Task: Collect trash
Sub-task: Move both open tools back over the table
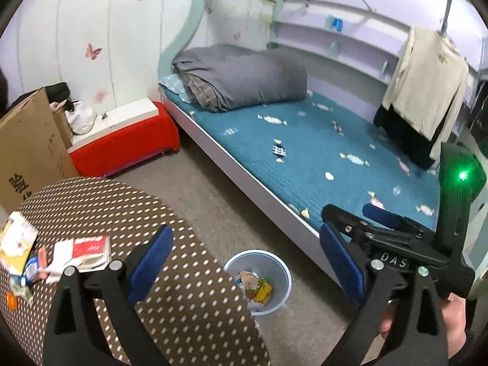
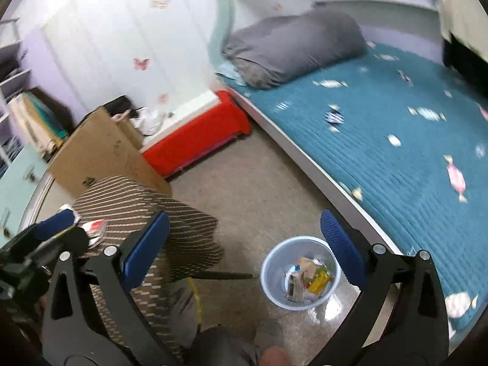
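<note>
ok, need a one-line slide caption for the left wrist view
Open left gripper above a part-filled trash bin on the floor, between a polka-dot table with leftover trash and the bed.

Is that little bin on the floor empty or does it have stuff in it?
Partly filled. The bin stands upright, with crumpled wrappers in its bottom.

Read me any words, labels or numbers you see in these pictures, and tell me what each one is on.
"DAS": white letters on the black body of the right gripper, seen from the left wrist.
Large black characters on the cardboard box: partly cut off, unreadable.
Red-and-white packet on the dotted table: print too blurred.
Yellow wrapper in the bin: too small.
</note>
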`<state>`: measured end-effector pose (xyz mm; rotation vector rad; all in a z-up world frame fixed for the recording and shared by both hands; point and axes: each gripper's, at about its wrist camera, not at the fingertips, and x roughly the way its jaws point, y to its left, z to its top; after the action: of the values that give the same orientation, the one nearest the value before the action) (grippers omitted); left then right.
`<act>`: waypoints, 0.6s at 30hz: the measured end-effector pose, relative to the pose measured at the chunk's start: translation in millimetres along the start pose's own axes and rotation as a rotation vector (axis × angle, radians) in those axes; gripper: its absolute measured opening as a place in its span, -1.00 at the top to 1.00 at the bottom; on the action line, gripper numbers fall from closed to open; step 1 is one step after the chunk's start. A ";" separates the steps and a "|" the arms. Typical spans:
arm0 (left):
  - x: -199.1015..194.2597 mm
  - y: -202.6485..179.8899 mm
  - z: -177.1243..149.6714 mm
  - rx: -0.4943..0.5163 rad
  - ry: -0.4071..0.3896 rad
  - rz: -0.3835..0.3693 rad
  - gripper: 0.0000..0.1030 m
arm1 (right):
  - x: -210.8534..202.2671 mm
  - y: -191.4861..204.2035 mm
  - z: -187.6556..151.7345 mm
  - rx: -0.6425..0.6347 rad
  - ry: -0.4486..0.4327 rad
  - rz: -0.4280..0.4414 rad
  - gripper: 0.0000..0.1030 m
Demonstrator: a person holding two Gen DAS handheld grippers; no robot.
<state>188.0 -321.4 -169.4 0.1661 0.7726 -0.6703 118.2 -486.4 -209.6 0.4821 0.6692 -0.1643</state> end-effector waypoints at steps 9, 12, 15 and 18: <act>-67.2 55.1 -26.3 -0.102 -0.100 0.139 -0.89 | -12.6 83.3 -7.9 -0.177 0.029 0.095 -0.88; -89.8 82.2 -43.7 -0.130 -0.135 0.224 -0.89 | -10.4 109.0 -13.1 -0.230 0.047 0.125 -0.88; -107.9 112.5 -62.3 -0.178 -0.141 0.277 -0.89 | -4.3 141.5 -21.3 -0.314 0.065 0.142 -0.88; -123.9 146.4 -81.6 -0.222 -0.126 0.328 -0.89 | 5.8 169.8 -31.1 -0.392 0.087 0.154 -0.88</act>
<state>165.2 -114.7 -156.3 0.0448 0.6731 -0.2784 156.0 -322.4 -170.7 0.1620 0.7264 0.1331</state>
